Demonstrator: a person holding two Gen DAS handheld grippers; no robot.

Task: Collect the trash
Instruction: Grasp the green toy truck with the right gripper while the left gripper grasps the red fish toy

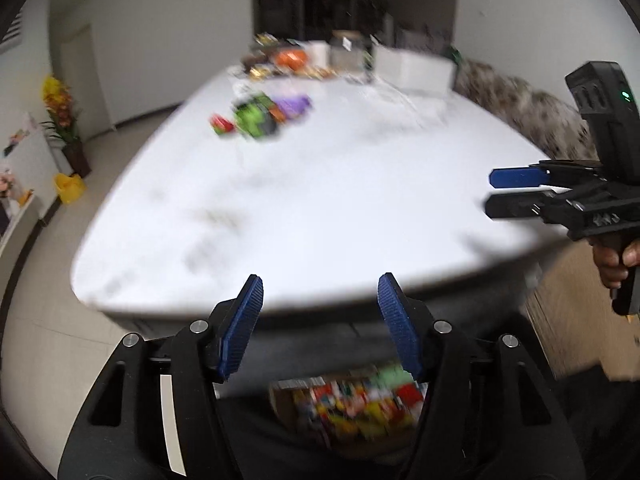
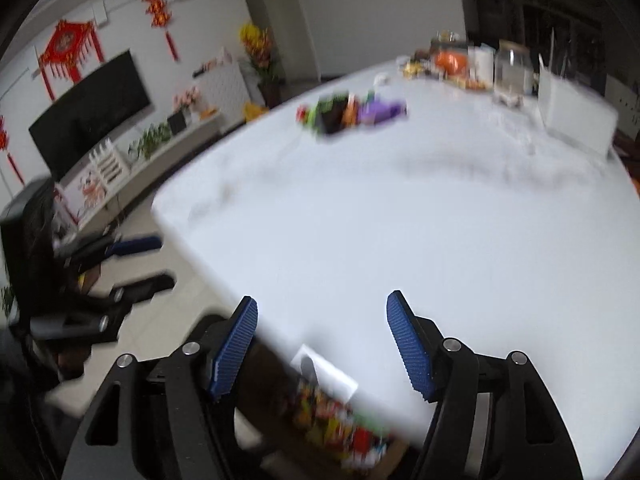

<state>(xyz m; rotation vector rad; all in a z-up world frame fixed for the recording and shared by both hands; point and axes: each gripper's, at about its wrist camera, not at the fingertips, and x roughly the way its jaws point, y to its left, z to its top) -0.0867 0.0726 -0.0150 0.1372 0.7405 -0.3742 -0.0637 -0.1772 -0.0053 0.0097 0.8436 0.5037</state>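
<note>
Left claw (image 1: 320,312): held wide, nothing gripped, at the near edge of the surface (image 1: 320,208).
Right claw (image 2: 322,334): held wide, nothing gripped.
Trash (image 1: 260,116): blurred wrappers, seen far across the surface.

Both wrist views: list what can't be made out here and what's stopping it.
- Colourful wrappers on the white table: motion blur in both views; kinds and count unreadable.
- Box of bright items below the table edge: left view, blurred and partly behind the left gripper; contents unclear.
- Far-end clutter: small and blurred in both.
- Right gripper: open, nothing between the fingers.
</note>
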